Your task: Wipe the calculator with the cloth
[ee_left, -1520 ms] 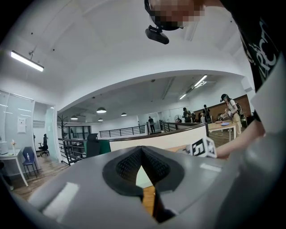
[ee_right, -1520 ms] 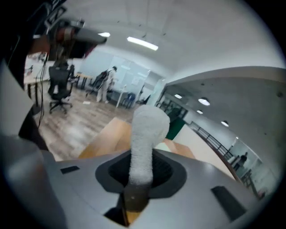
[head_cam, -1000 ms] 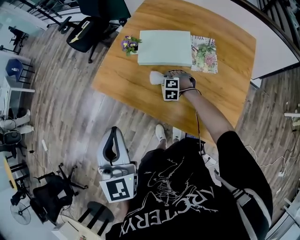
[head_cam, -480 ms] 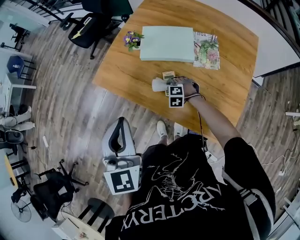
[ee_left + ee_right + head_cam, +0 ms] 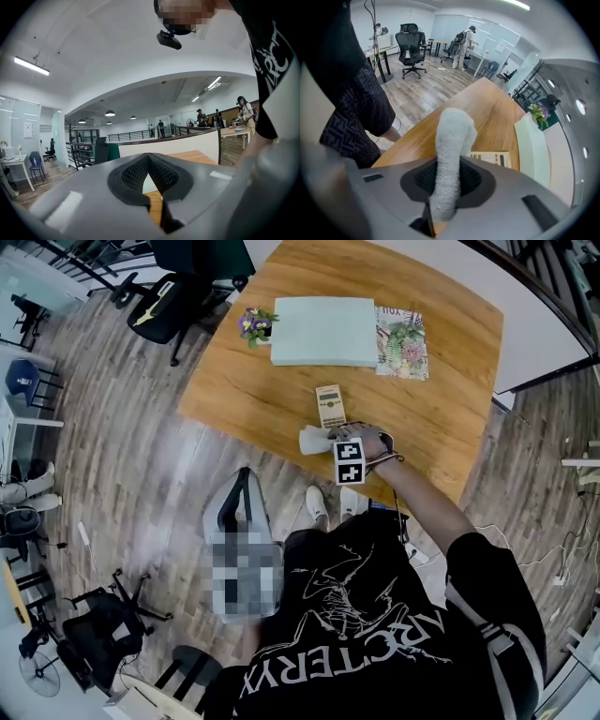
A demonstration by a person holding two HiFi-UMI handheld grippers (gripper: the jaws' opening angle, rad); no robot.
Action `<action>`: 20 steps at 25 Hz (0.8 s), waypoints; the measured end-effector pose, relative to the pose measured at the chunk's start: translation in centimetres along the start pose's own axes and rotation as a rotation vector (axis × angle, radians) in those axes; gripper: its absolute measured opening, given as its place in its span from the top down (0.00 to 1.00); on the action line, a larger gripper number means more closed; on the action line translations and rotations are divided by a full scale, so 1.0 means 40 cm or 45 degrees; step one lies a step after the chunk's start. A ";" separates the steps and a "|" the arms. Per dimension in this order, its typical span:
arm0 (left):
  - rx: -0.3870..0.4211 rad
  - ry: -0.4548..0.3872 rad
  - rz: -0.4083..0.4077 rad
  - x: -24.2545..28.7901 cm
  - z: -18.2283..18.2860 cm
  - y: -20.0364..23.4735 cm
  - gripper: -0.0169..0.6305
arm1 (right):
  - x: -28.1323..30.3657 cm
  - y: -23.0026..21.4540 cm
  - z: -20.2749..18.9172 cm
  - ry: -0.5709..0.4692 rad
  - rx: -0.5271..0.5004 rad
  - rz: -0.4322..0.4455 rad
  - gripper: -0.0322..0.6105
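Clamping cloth in right claw | calculator just beyond cloth tip

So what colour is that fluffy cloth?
Light grey, almost white. The cloth shows best in the right gripper view.

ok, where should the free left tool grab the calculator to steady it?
Likely the calculator by its two long edges, at the end away from the cloth, coming straight down: it lies flat on the table, slim and oblong.
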State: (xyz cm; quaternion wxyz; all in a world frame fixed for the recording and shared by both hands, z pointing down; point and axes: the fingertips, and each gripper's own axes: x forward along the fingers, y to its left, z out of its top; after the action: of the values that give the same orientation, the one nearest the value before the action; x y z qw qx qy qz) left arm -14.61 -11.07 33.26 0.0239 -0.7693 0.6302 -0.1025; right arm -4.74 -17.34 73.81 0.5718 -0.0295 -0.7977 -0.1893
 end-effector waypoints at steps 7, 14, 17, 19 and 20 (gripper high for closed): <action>-0.031 0.011 -0.068 0.027 -0.001 -0.017 0.96 | 0.011 0.038 0.004 -0.013 0.128 0.011 0.81; -0.023 -0.017 -0.148 0.076 0.013 -0.048 0.96 | -0.339 -0.083 0.005 -0.481 0.752 -0.301 0.81; -0.026 -0.031 -0.194 0.101 0.023 -0.070 0.96 | -0.597 -0.168 -0.032 -0.777 1.022 -0.601 0.81; -0.030 -0.042 -0.217 0.113 0.037 -0.080 0.96 | -0.772 -0.211 -0.050 -0.949 1.124 -0.816 0.81; -0.031 -0.050 -0.223 0.119 0.044 -0.083 0.96 | -0.848 -0.225 -0.055 -1.017 1.148 -0.913 0.81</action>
State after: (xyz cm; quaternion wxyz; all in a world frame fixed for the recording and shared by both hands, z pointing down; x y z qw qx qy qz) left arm -10.21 -15.19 32.70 0.0177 -0.8236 0.5610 -0.0815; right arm 6.54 -20.68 40.69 0.0937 0.4081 -0.9081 0.0084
